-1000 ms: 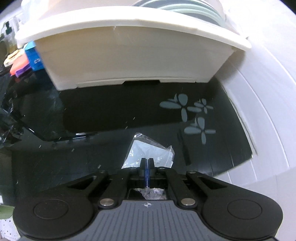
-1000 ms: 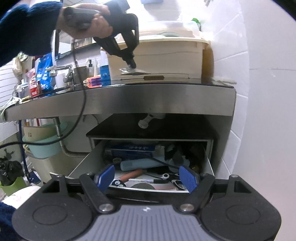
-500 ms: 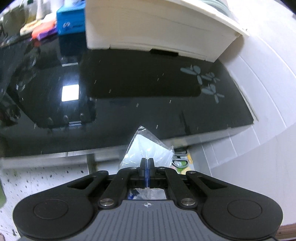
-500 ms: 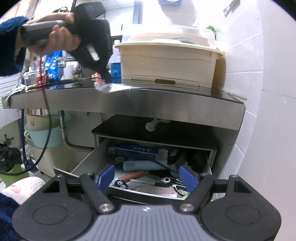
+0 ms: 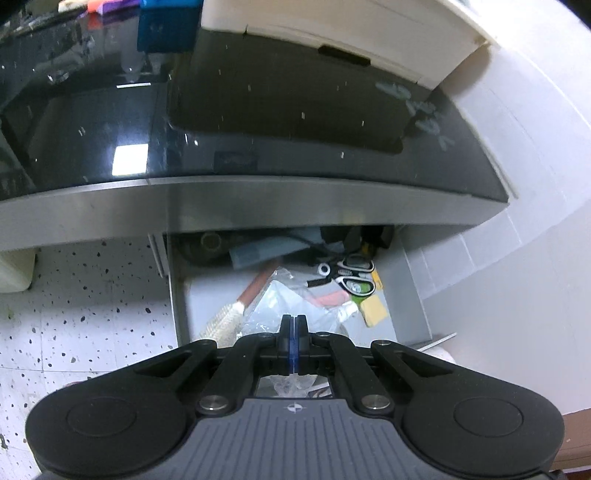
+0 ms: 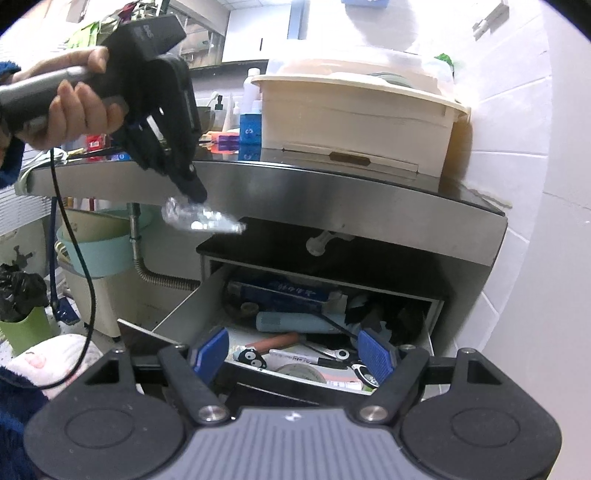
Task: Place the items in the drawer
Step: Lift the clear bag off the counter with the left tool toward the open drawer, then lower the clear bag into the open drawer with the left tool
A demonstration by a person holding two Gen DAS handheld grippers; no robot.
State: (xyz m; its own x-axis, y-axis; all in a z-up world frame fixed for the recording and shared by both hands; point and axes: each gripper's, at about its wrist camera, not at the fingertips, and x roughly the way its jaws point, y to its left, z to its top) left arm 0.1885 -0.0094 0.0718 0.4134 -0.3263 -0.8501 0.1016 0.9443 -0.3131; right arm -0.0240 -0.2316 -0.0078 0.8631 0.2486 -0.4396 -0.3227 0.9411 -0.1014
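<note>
My left gripper [image 5: 293,325] is shut on a clear plastic bag [image 5: 284,302] and holds it in the air above the open drawer [image 5: 181,295]. In the right wrist view the left gripper [image 6: 194,195] hangs in front of the steel counter edge with the bag [image 6: 201,219] dangling from it, above and left of the drawer [image 6: 177,314]. The drawer holds scissors [image 5: 354,275], a brush [image 5: 229,317], a blue box [image 6: 280,291] and other clutter. My right gripper [image 6: 293,354] is open and empty, low in front of the drawer.
A black glass countertop [image 5: 258,122] with a steel front edge [image 6: 332,199] overhangs the drawer. A cream dish rack [image 6: 354,118] and a blue box [image 5: 166,24] stand on it. A white tiled wall [image 6: 535,184] is to the right. A teal basin [image 6: 99,243] sits at the left.
My left gripper has carried the bag off the countertop, past its front edge, and down over the open drawer. The right gripper has stayed open and has hardly moved.
</note>
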